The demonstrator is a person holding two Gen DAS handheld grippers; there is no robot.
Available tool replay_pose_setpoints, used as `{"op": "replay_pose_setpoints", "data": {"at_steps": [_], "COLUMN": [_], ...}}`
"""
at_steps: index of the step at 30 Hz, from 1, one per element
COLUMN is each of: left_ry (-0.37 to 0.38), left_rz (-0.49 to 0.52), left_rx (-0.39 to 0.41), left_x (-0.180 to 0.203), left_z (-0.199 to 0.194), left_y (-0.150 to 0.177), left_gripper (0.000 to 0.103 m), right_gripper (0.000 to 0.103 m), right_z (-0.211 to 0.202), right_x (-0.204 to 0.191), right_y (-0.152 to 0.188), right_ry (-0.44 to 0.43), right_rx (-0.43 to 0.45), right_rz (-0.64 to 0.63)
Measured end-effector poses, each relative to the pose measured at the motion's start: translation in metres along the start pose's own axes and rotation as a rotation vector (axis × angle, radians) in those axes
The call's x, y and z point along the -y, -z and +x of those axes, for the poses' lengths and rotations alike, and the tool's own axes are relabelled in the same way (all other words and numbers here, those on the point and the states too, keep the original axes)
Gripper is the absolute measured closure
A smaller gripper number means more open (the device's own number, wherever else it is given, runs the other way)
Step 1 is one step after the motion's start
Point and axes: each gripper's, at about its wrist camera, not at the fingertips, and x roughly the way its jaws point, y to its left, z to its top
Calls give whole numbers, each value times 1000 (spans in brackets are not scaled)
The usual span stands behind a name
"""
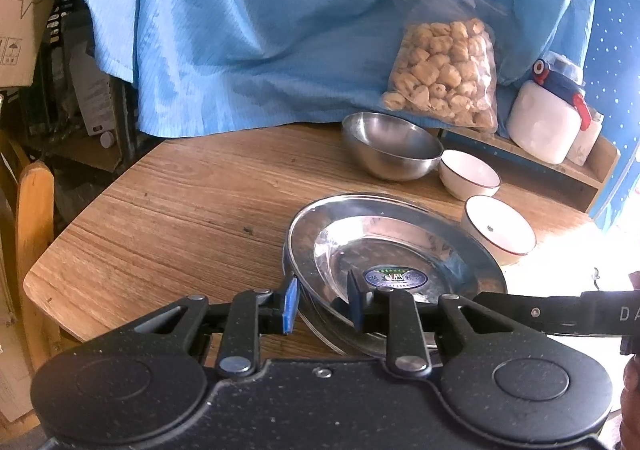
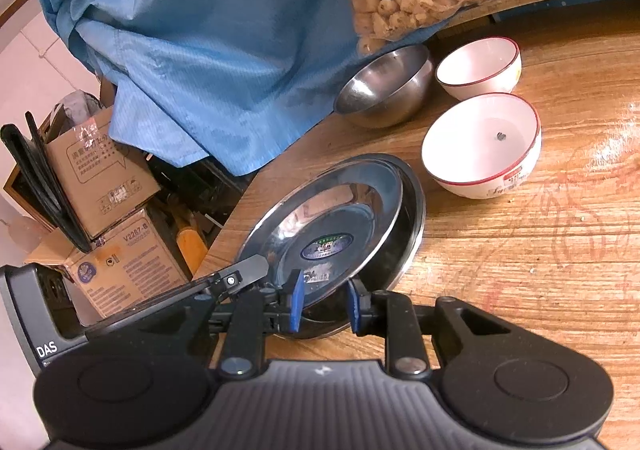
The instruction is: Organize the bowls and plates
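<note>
On the wooden table (image 1: 168,210) sit two steel plates, one nested on the other, near the table's left edge. The upper plate (image 2: 320,226) is tilted, its left side raised above the lower plate (image 2: 412,218) in the right wrist view; a round sticker marks its middle. The left gripper (image 1: 323,304) straddles the near rim of the plates, one blue pad outside the rim and the other over the dish; its pads stand apart and do not press on the metal, so it is released. The right gripper (image 2: 324,304) likewise brackets the near edge of the upper plate with a gap at each pad, also released. Beyond the plates stands a steel bowl (image 1: 390,146), and to its right two white bowls with red rims, the far one (image 1: 470,174) just beside the steel bowl and the near one (image 1: 500,228) just beside the plates. Behind them a clear bag of tan puffs (image 1: 440,70) leans on blue cloth (image 1: 240,30), with a white jug (image 1: 546,122) on a low shelf at the right.
</note>
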Motion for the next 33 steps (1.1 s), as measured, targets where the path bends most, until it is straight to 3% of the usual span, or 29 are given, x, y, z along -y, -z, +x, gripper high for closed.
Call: {"op": "replay_pose_setpoints", "data": {"at_steps": [23,30,33], "left_ry": [-1,18,20], "left_rz": [36,9,4], "left_rx": [-12,-10,-20], "left_x": [-3,-8,-10], "left_z": [11,13,15], "left_y": [6,6,6], "left_gripper": [68,65,52], "right_gripper": [72,49,35], "right_z": [5,5,7], "right_x": [-16,-39,-50], "right_y": [-5,0,4], "right_ry": [46,118,155], "right_rx": [-47,-39,-42], "right_rz": [-122,-249,-316]}}
